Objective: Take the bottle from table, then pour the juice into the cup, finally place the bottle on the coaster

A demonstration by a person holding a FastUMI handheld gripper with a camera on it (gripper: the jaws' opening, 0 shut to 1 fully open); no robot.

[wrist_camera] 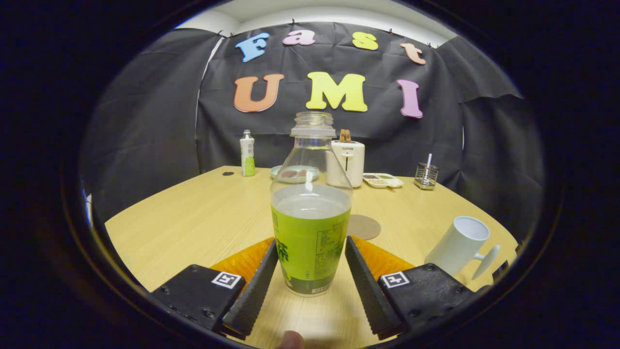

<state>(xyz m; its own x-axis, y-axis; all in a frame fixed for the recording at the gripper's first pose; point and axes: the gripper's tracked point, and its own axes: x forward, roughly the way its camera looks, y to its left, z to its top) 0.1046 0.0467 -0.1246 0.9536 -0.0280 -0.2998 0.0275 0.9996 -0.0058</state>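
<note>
On the pale wooden table (184, 218), a small green-labelled bottle (247, 153) is standing far left by the black cloth wall. Between the spread fingers (256, 286) of the gripper (311, 281), the uncapped juice bottle (311, 213) is standing upright, the pads flanking it; whether they are touching it is unclear. Beyond it the round coaster (364, 227) is lying flat, and the white cup (460, 245) is sitting to the right.

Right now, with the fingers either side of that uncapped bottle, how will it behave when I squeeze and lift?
The bottle looks like thin clear plastic, so its wall may flex under the fingers. It is roughly half full, so probably moderately heavy and bottom-weighted. With no cap on, a hard squeeze or a tilt could spill liquid. The glossy green label may be slightly slippery.
</note>
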